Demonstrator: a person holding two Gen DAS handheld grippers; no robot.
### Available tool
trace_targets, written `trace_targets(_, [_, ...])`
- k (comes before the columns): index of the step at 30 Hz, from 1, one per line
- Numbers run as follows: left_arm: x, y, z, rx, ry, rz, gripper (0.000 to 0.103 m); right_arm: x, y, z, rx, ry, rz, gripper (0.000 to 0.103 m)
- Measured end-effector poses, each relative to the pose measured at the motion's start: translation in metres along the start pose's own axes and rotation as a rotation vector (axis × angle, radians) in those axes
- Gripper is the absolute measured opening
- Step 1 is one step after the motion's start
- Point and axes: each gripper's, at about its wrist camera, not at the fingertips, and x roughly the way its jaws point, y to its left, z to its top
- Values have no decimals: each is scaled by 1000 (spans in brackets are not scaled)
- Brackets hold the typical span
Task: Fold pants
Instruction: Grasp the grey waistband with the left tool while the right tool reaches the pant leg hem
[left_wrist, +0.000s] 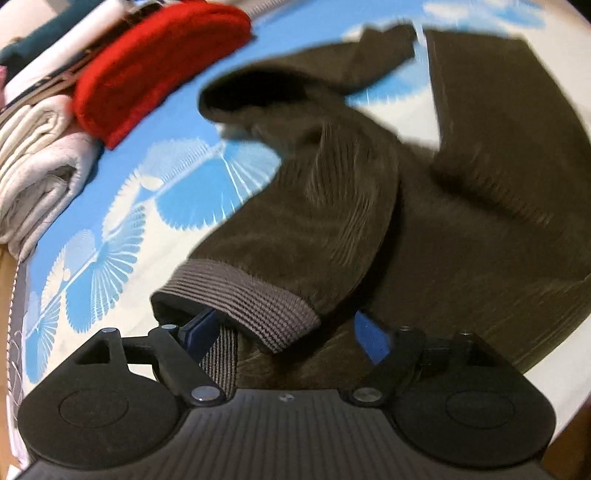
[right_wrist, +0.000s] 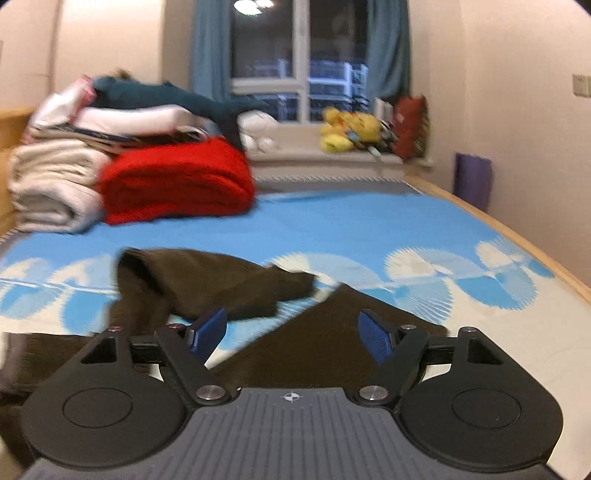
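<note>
Both tongs, left (left_wrist: 284, 332) and right (right_wrist: 291, 332), gape apart over brown pants (left_wrist: 369, 206); no writing legible.

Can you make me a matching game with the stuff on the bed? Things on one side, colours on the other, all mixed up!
Things:
1. pants
2. folded blanket next to the pale pile
3. plush toy on the windowsill
4. bedsheet

Colours:
A. yellow
B. blue and white
C. dark brown
D. red

Right pairs: 1-C, 2-D, 3-A, 4-B
</note>
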Motion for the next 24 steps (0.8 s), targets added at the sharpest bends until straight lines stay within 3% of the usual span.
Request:
trace_targets(4, [22,2,-5,112,12,78,70,46,-29,-15,28,110,-75,80])
trace_targets(6, [28,11,-3,120,1,89,50,65,-37,-21,36,170,-102,80])
trace_targets(9, [32,39,7,71,-16,130,26,82,-39,-24,12,184,-136,80])
trace_targets(12, [28,95,19,-160,-71,94,20,95,-44,-24,42,193,-148,79])
trace_targets(14, [32,135,22,-343,-95,116,17,100,-49,-23,64,203,-156,72])
trace_targets(16, [36,173,21,-533,-127,220,7,105,-53,-23,75,212,-158,64])
trace_targets(17, [36,187,21,-594,-145,284,9,107,-55,-23,79,217,-158,60])
trace_targets(18, [36,200,19,-656,-156,317,19,108,-56,-23,83,220,-158,59])
trace_targets(20, [37,223,7,-795,-156,260,33,111,-58,-24,89,224,-157,57])
trace_targets(24, [38,250,-28,-1017,-103,82,33,112,-62,-25,91,235,-166,54])
